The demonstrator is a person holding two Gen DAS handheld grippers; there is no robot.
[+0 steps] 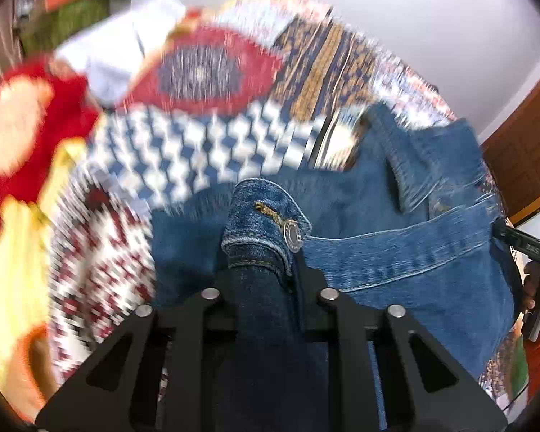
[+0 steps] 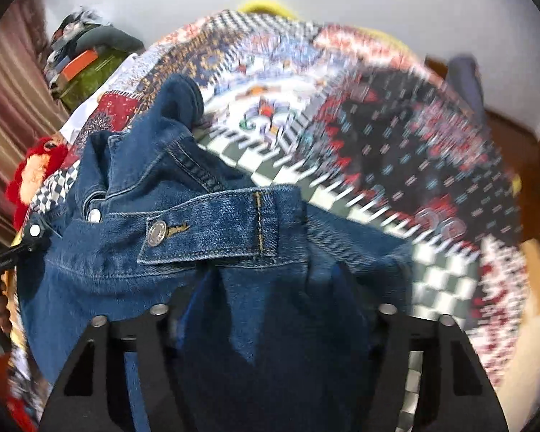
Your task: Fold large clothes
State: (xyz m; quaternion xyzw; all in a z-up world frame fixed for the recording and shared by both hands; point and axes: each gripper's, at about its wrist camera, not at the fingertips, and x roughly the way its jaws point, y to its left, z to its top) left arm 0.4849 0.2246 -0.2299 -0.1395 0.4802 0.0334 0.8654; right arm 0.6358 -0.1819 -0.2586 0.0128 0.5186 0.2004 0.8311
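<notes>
Denim fills the near part of both views: the jacket (image 1: 396,252) lies bunched on a patterned quilt (image 1: 205,144), its collar end toward the far edge. Closest in the left wrist view, the left gripper (image 1: 266,270) has its jaws drawn in tight on a buttoned cuff (image 1: 266,223), the fabric pinched between them. In the right wrist view the right gripper (image 2: 270,288) stands with its jaws half spread around a thick fold of the jacket near the buttoned waist tab (image 2: 212,230); whether the pads press on the cloth I cannot tell. Farther off, a red and yellow garment (image 1: 21,136) sits at the quilt's left edge. Judged from this, the step is gathering sleeve and hem for a fold. Next, the right must secure its hold, then both should carry the denim across the jacket's body and lay it flat.
</notes>
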